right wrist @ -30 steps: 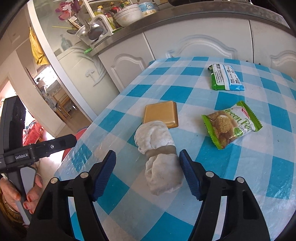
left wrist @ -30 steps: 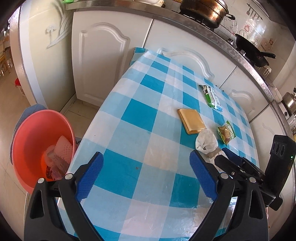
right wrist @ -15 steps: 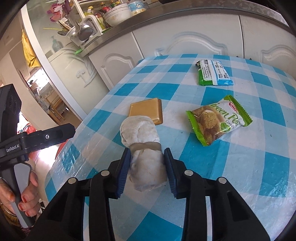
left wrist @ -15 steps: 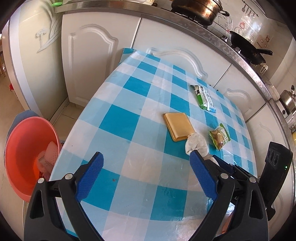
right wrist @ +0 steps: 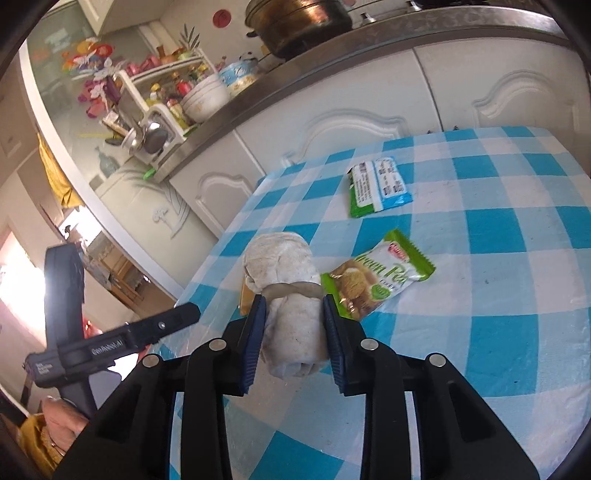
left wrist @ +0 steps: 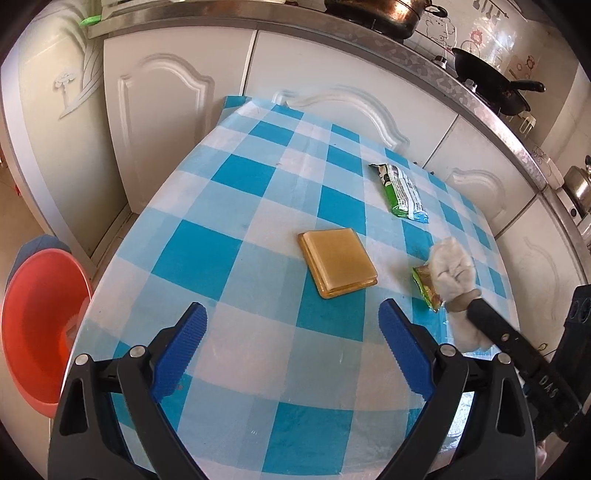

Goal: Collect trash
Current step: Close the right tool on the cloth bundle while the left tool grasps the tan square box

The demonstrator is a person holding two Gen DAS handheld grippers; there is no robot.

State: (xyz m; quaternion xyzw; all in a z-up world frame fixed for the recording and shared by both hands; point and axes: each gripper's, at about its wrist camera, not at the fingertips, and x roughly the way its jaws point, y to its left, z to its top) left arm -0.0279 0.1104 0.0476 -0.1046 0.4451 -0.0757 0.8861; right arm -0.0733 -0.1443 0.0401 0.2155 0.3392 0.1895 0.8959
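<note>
My right gripper (right wrist: 293,314) is shut on a white paper wad (right wrist: 288,295) tied with a tan band and holds it lifted above the table; the wad also shows in the left wrist view (left wrist: 451,271). A green pea snack packet (right wrist: 380,275) lies just right of it on the blue checked tablecloth (right wrist: 498,229). A green and blue wrapper (right wrist: 376,186) lies further back. A tan square pad (left wrist: 338,267) lies mid-table. My left gripper (left wrist: 295,347) is open and empty above the table's near edge.
An orange basin (left wrist: 40,328) with some trash in it stands on the floor left of the table. White cabinets (left wrist: 177,122) and a counter with pots (left wrist: 376,14) stand behind the table. The left gripper's body (right wrist: 110,343) is left of my right gripper.
My right gripper closed on the paper wad and lifted it off the table. My left gripper moved right, so the basin slid toward the left edge of its view.
</note>
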